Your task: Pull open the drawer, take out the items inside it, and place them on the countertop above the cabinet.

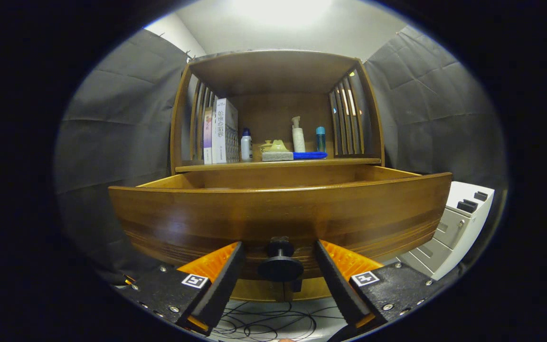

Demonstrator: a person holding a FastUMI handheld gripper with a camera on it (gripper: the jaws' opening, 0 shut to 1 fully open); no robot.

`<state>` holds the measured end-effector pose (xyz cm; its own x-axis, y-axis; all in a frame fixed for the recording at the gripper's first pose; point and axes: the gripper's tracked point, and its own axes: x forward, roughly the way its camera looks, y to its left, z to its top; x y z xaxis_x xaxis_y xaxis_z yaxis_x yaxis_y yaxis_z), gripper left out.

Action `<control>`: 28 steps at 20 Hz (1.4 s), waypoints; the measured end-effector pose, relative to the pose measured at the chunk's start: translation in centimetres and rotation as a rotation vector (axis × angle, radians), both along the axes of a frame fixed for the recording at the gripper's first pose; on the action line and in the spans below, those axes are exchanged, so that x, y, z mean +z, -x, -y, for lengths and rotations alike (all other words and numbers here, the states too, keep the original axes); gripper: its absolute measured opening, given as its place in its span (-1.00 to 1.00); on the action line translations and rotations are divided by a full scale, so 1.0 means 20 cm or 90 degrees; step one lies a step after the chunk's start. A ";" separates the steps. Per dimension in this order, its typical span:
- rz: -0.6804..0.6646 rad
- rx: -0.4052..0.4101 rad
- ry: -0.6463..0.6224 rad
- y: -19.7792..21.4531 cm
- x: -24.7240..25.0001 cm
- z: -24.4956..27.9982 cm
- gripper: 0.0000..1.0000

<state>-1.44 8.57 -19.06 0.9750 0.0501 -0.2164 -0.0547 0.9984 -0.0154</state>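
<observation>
Drawer (278,209) pulled well out of the wooden cabinet (273,76), front panel close ahead, its inside hidden below the top edge of that panel, so contents cannot be told. Dark round knob (280,263) at the lower middle of the drawer front, sitting between the 2 fingers of the gripper (279,256). Fingers (221,285) set moderately apart, a clear gap on each side of the knob, neither pressing on it; nothing held. By the look of it, step 1 of the task, the pulling open, done or nearly done, and step 2, the taking out, not yet begun. Countertop (349,161) just above the drawer, under the cabinet's upper canopy, already carrying things: 2 books (220,130) upright at its left end, a small white bottle with blue cap (246,145) beside them, a sponge (277,153) near the front edge at the middle, a blue flat thing (309,155) touching or just beside the sponge, a white pump bottle (297,135) and a small blue bottle (320,138) further back towards the right. Likely next move: back off the knob, lift over the top edge of the front panel, tip forward to look into the drawer, then close on 1 item. Free room on the countertop seems best at the right front corner. White drawer unit (463,218) standing off to the right, cables (273,323) on the floor beneath.
</observation>
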 end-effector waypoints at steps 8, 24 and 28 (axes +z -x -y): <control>-0.010 0.020 -0.016 -0.08 -0.01 -0.03 0.90; -0.013 0.006 -0.028 -0.39 0.01 -0.05 0.88; -0.008 0.002 -0.025 -0.45 0.01 -0.06 0.88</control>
<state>7.63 9.67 -18.88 0.9719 0.0619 -0.2271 -0.0577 0.9980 0.0252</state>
